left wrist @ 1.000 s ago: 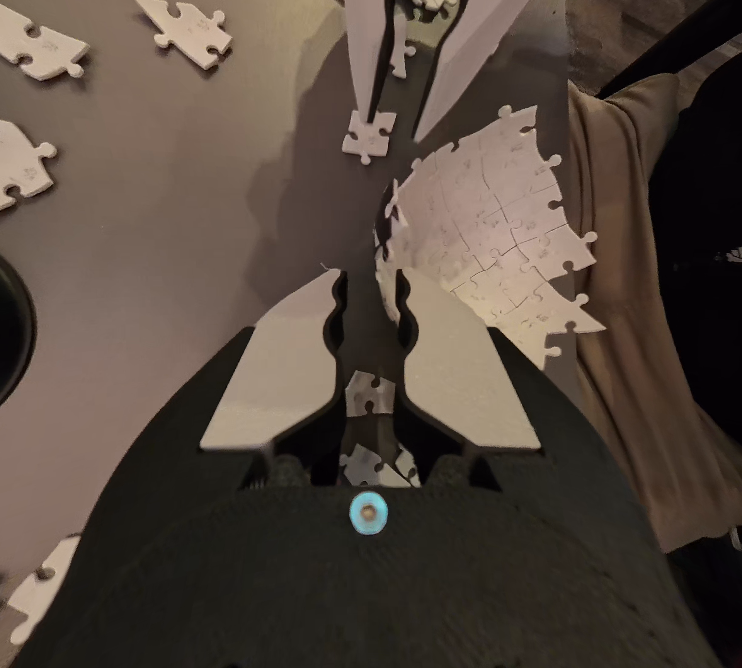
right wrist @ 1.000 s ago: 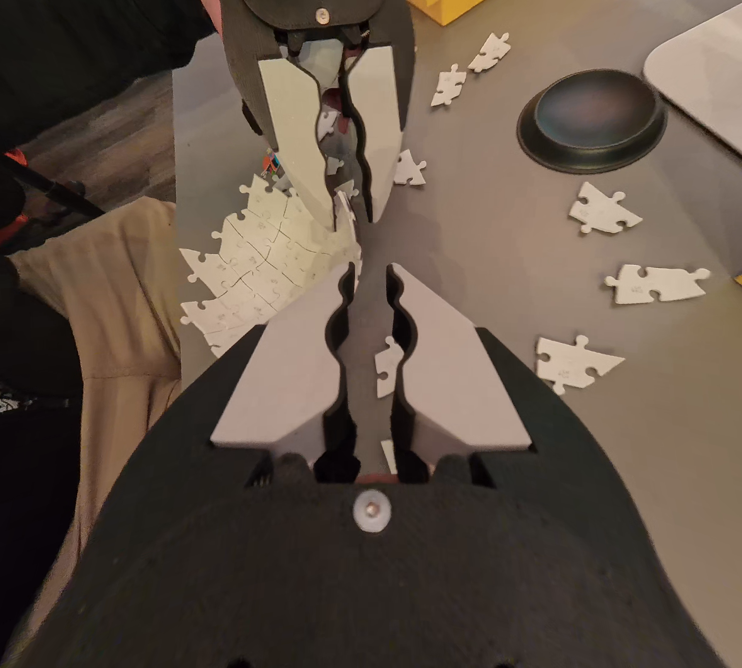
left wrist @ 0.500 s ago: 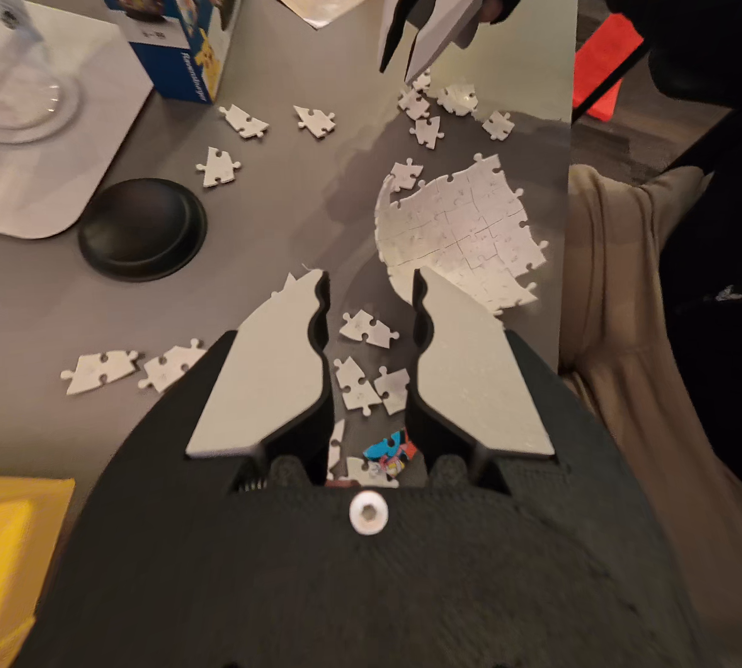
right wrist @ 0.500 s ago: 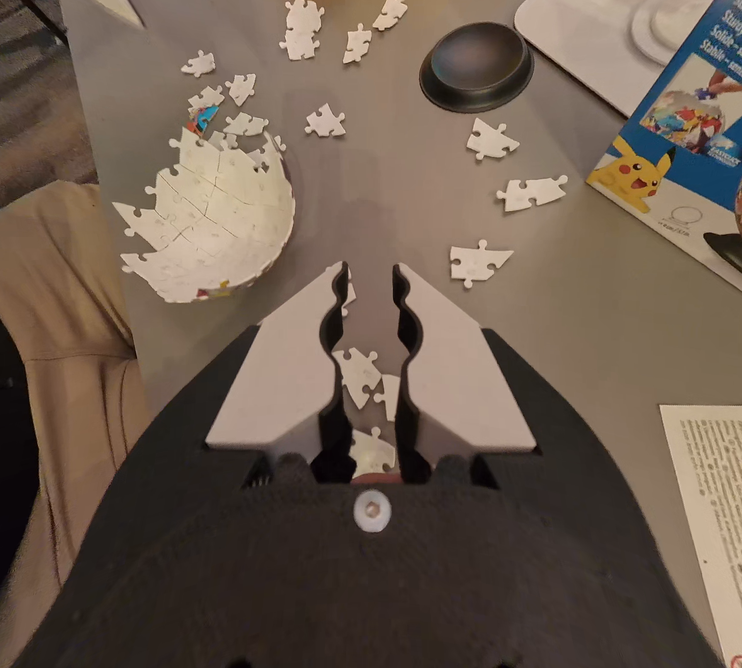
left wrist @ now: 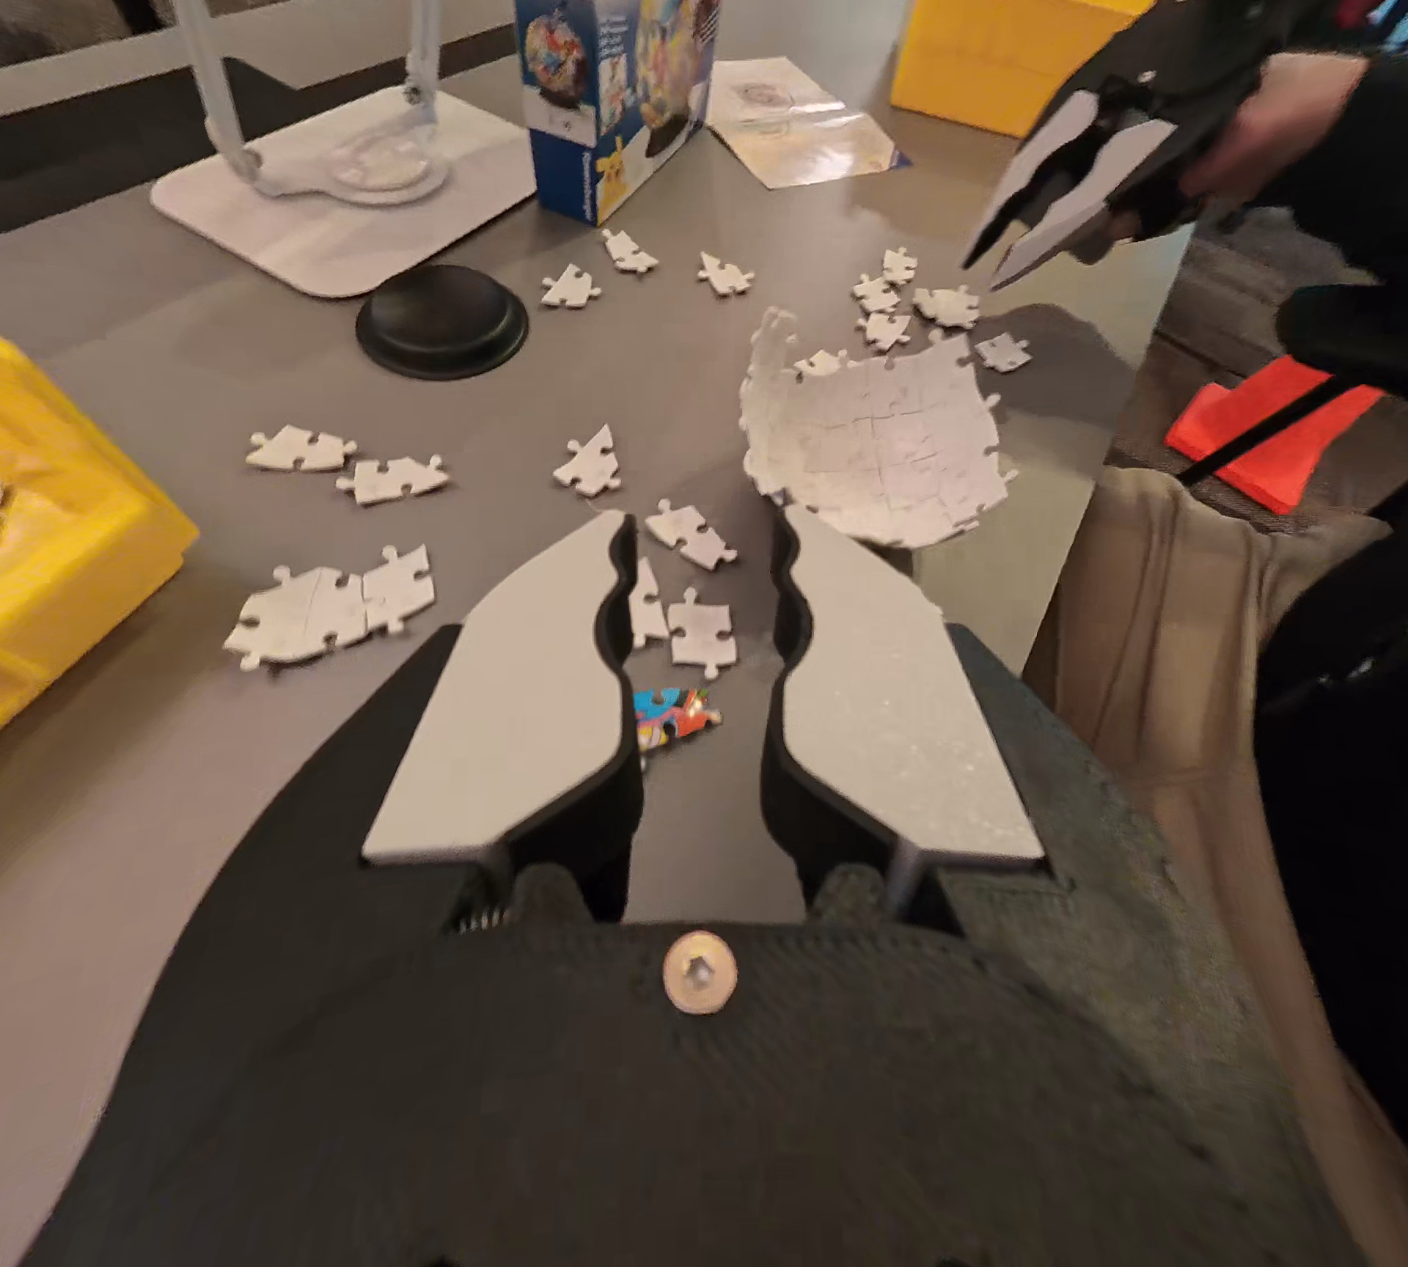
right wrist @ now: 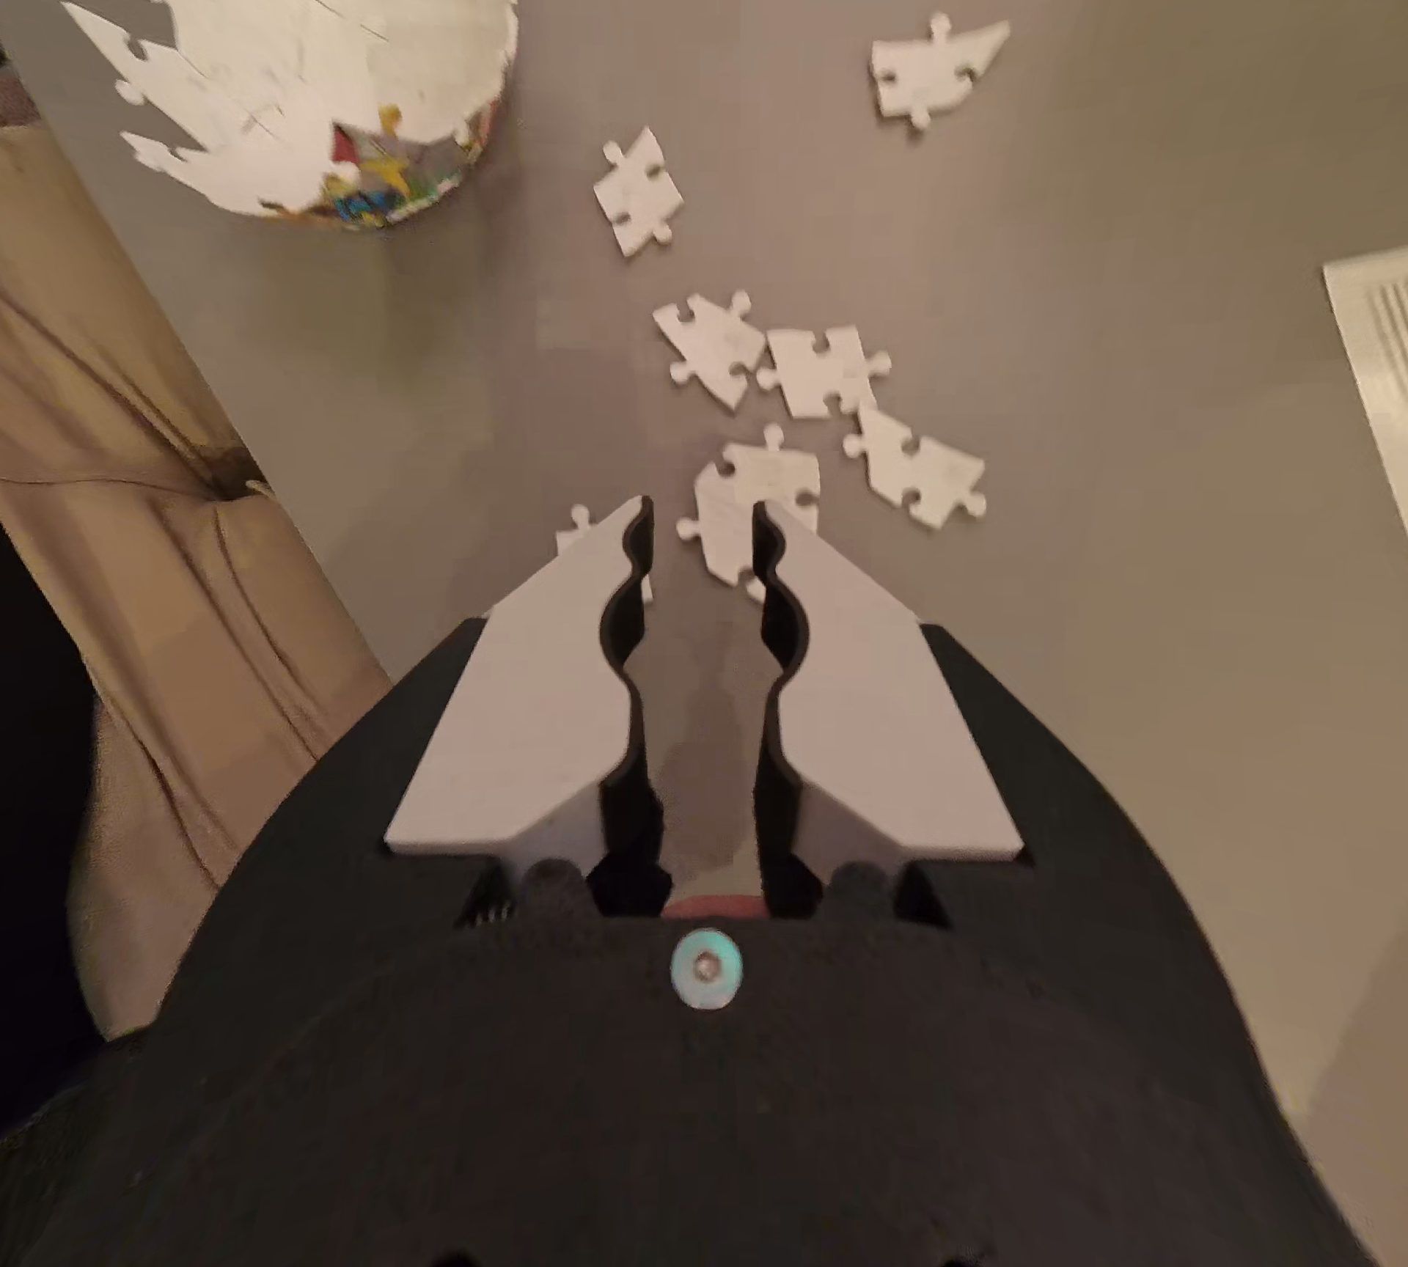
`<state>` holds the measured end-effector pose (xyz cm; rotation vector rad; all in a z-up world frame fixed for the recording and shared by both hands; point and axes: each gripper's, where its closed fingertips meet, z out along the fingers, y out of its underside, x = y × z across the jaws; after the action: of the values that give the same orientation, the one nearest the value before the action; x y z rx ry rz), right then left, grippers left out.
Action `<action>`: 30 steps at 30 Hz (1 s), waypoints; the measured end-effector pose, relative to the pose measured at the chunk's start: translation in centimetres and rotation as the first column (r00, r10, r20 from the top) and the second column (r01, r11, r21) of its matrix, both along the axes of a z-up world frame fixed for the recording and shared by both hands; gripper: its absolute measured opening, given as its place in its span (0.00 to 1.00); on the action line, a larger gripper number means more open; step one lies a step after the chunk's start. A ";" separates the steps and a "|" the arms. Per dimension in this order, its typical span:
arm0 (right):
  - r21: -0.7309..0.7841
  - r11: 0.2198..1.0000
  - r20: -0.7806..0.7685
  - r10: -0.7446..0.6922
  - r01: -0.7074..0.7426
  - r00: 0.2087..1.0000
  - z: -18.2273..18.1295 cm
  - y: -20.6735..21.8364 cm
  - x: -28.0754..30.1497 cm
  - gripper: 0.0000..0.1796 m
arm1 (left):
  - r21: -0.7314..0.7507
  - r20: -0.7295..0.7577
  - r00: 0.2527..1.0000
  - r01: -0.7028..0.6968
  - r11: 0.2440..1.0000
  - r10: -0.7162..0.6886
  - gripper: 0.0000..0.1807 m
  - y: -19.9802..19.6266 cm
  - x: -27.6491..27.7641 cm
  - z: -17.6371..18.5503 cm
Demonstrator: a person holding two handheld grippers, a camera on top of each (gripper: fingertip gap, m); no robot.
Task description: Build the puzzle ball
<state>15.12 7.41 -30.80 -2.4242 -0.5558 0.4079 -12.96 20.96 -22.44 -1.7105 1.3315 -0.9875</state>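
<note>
Puzzle ball half-shell [left wrist: 876, 446] is seated on grey surface [left wrist: 190, 735] near its edge, loose pieces [left wrist: 699, 632] scattered beside. Left claw [left wrist: 701, 537] and right claw [right wrist: 702, 514] are held apart, nothing gripped.

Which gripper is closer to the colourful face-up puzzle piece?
Left. The left gripper hovers with the colourful piece showing between its open jaws; the right gripper is off beyond the half-built shell.
</note>
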 end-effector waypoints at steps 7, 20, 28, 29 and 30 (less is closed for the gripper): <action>-0.015 0.994 0.061 -0.105 0.107 0.993 -1.3 -2.1 2.1 0.20 | -0.040 0.048 0.994 -0.100 0.994 0.101 0.18 -0.9 -1.1 -0.6; 0.119 0.973 0.115 -0.212 0.199 0.970 -0.3 0.8 3.7 0.24 | -0.005 -0.003 0.972 -0.234 0.972 0.234 0.22 -1.0 -2.9 -1.6; 0.131 0.974 0.139 -0.200 0.182 0.970 -1.0 1.8 3.4 0.26 | 0.018 -0.013 0.918 -0.396 0.918 0.397 0.29 2.6 -7.0 -1.0; 0.139 0.973 0.141 -0.201 0.182 0.969 -1.0 1.9 3.4 0.26 | 0.032 -0.013 0.905 -0.425 0.905 0.425 0.30 3.2 -7.9 -1.0; 0.145 0.972 0.135 -0.205 0.185 0.969 -0.9 2.0 3.4 0.26 | 0.040 -0.020 0.895 -0.444 0.895 0.445 0.33 3.7 -8.6 -1.0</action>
<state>18.55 9.41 -31.69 -2.3665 -0.3881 0.1031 -21.55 24.64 -23.41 -1.8942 0.9007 -0.6706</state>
